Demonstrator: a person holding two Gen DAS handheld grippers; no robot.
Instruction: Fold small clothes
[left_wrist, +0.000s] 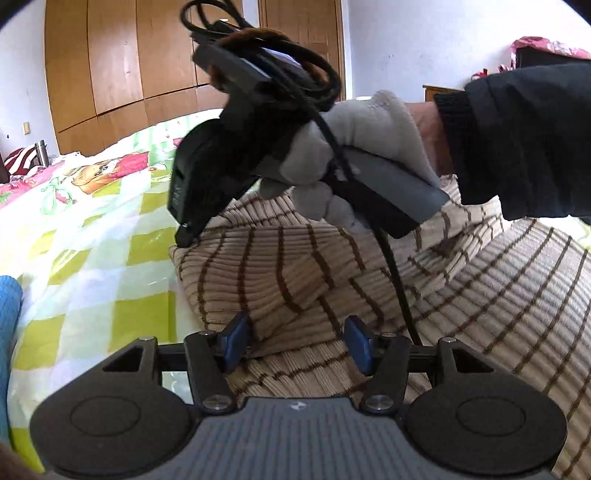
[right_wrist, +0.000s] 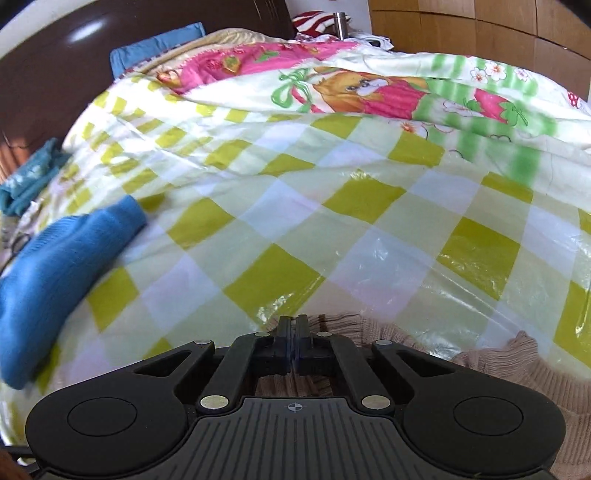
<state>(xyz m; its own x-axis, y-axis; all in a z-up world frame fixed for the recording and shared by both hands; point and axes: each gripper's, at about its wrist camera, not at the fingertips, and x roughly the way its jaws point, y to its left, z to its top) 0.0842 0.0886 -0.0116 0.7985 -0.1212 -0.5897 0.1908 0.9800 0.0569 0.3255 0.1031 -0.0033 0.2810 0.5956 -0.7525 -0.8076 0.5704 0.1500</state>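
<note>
Currently, the bed cover (right_wrist: 332, 206), checked in yellow-green and white, bears a striped beige knit garment (left_wrist: 369, 280) spread near the operator and a folded blue garment (right_wrist: 55, 266) well apart to its left. The left gripper (left_wrist: 297, 341) stands with jaws apart over a garment fold, pads not pressing. The right gripper (right_wrist: 294, 345), held in a grey-gloved hand (left_wrist: 354, 147), has jaws together at the garment's edge; whether cloth is pinched cannot be told.
</note>
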